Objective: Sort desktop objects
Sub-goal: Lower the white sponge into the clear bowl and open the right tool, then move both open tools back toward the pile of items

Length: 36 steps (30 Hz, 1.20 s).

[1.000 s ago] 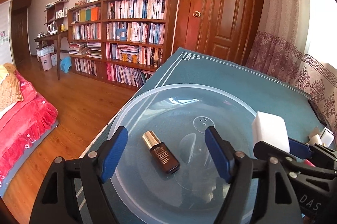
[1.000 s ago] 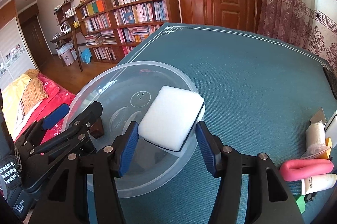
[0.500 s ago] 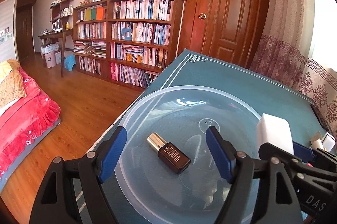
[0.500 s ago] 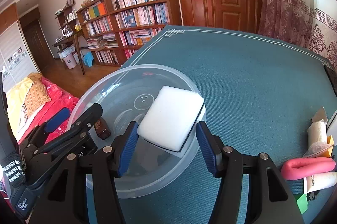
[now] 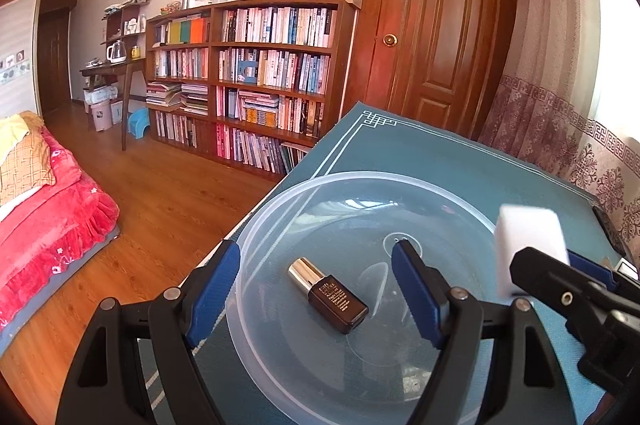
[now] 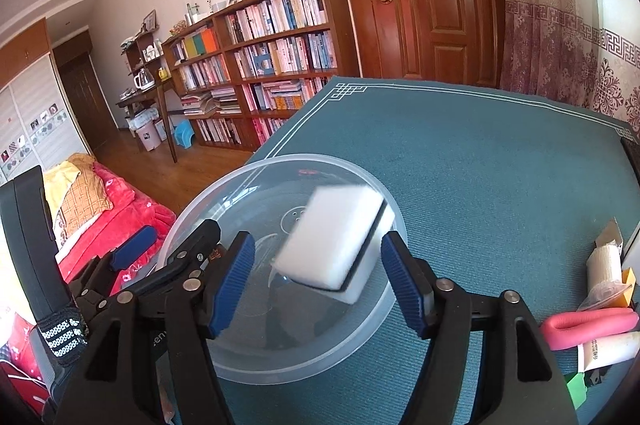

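1. On the teal tablecloth (image 6: 480, 161) sat a wide clear plastic bowl (image 6: 384, 329), close to the table's left edge, with wooden floor and a red-covered bed beyond.
2. Inside the bowl a small dark brown bottle (image 5: 327, 295) with a shiny gold cap lay on its side, the cap pointing toward the far left.
3. The left gripper (image 5: 316, 289) hung over the bowl's near-left part with its blue-padded jaws spread wide and nothing between them; the bottle showed in the gap, lying on the bowl's floor, clear of both pads.
4. The right gripper (image 6: 318, 281) was also spread apart, over the bowl's near-right rim.
5. A white sponge (image 6: 332, 237) with a dark seam along one edge was above the bowl interior, tilted and slightly blurred, touching neither blue pad in the right wrist view.
6. Whether the sponge rested on the bowl's rim or was in the air could not be told.
7. At the right edge of the cloth, well apart from the bowl, lay a pink curved object (image 6: 588, 325), a white tube (image 6: 608, 349) just below it, and a wrapped whitish roll (image 6: 606, 273) beside some small cartons.
8. A bookcase (image 5: 252, 73) and a brown door (image 5: 440, 21) stood behind the table.
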Each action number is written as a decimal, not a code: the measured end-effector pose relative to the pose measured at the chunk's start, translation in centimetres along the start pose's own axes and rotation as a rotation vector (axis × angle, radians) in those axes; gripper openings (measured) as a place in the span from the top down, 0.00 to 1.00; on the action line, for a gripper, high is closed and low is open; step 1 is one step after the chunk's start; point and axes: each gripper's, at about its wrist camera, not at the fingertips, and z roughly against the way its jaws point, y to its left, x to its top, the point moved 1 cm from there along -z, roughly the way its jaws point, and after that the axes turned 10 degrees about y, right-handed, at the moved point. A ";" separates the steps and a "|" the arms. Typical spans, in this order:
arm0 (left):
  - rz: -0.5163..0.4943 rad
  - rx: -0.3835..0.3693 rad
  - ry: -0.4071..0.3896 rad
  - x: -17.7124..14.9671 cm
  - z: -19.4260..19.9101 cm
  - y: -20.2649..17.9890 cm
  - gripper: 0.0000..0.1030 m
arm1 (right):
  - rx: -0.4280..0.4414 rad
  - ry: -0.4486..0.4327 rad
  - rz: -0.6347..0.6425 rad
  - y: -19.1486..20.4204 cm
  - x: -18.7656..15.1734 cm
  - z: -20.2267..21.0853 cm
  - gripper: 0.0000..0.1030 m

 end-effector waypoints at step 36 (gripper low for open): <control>-0.137 -0.070 -0.077 -0.9 3.2 -4.7 0.01 | -0.201 -0.054 -0.269 -9.8 -6.1 7.2 0.24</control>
